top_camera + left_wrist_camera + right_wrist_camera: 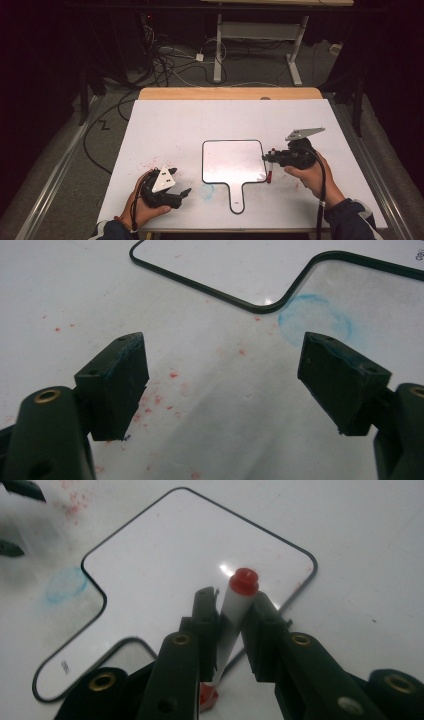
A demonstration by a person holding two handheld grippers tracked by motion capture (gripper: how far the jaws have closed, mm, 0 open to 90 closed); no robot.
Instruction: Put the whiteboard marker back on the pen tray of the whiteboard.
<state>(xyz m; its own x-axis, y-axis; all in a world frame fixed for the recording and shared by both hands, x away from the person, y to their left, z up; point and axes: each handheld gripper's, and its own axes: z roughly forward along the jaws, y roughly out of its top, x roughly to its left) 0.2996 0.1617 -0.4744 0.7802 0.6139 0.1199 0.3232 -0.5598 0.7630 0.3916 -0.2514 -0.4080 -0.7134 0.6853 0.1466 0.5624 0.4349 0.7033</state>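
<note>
A paddle-shaped whiteboard (232, 162) with a thin black rim lies flat at the middle of the table, its handle pointing toward the person. My right gripper (268, 156) hovers at the board's right edge, shut on a white marker (268, 174) with red ends that stands roughly upright. In the right gripper view the marker (234, 615) sits between the jaws of that gripper (235, 602) over the whiteboard (190, 555). My left gripper (181, 181) rests low at the front left, open, with nothing between its jaws. Its fingers (117, 382) stand wide apart over the white cover.
Red specks (155, 162) and a blue ring-shaped smudge (315, 322) mark the white table cover near the board's handle. The wooden table edge (230, 93) shows at the back. Cables and another desk's legs (218, 55) lie on the floor beyond.
</note>
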